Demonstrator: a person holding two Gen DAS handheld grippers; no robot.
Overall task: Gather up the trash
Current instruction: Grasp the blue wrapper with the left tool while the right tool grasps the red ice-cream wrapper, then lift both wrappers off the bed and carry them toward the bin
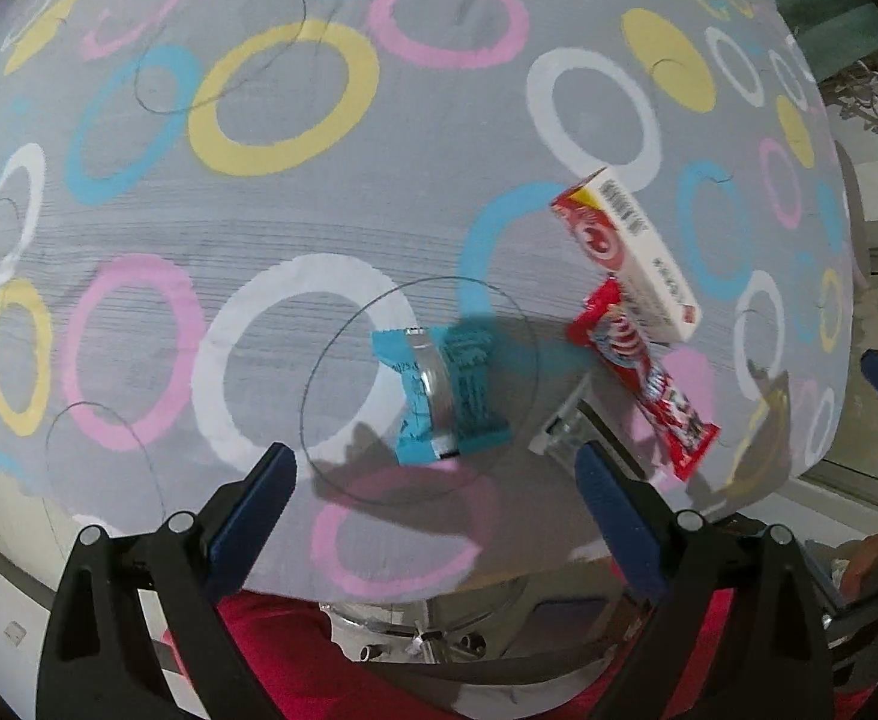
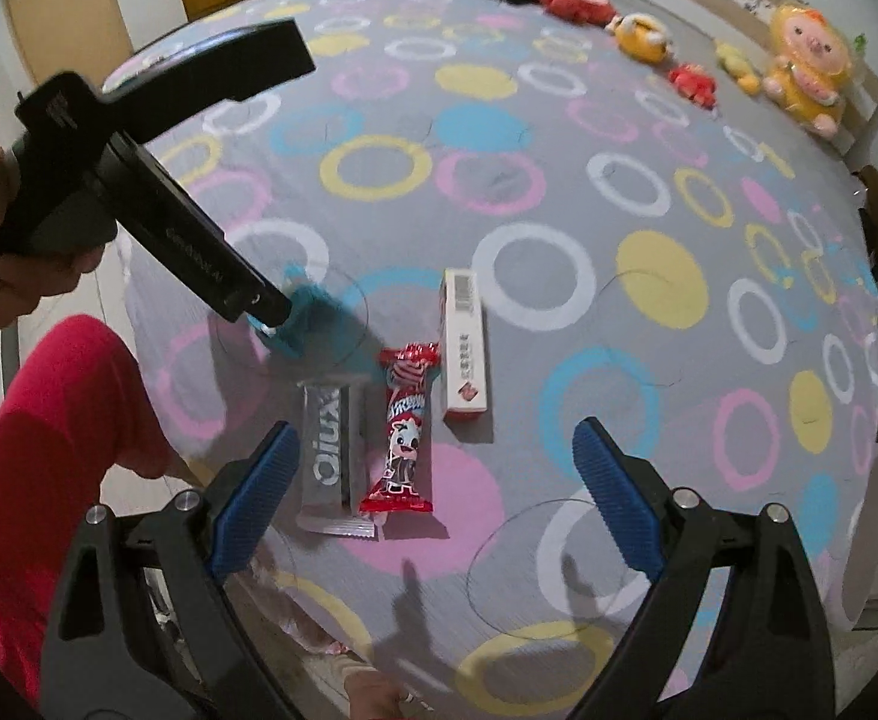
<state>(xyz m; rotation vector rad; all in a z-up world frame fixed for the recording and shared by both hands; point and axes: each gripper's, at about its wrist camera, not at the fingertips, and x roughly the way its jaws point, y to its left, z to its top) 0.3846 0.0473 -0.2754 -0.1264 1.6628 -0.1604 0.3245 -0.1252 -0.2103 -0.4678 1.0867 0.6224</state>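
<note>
Four pieces of trash lay on the ring-patterned bedspread [image 2: 559,192]. Taking the red snack wrapper [image 2: 401,432] as landmark, the silver wrapper [image 2: 327,456] lay just beside it, the white-and-red box [image 2: 464,348] close on its other side, and the blue wrapper [image 1: 439,396] beyond the silver one. Left gripper [image 1: 432,468] hung over the blue wrapper, jaws wide and empty. Right gripper [image 2: 432,480] stood wide over the red wrapper, not gripping it.

Grey bed sheet [image 2: 559,360] (coloured rings), blue wrapper [image 1: 439,396], silver wrapper [image 2: 330,450], red wrapper [image 2: 402,432], white box [image 2: 466,348]; plush toys [image 2: 805,72]
</note>
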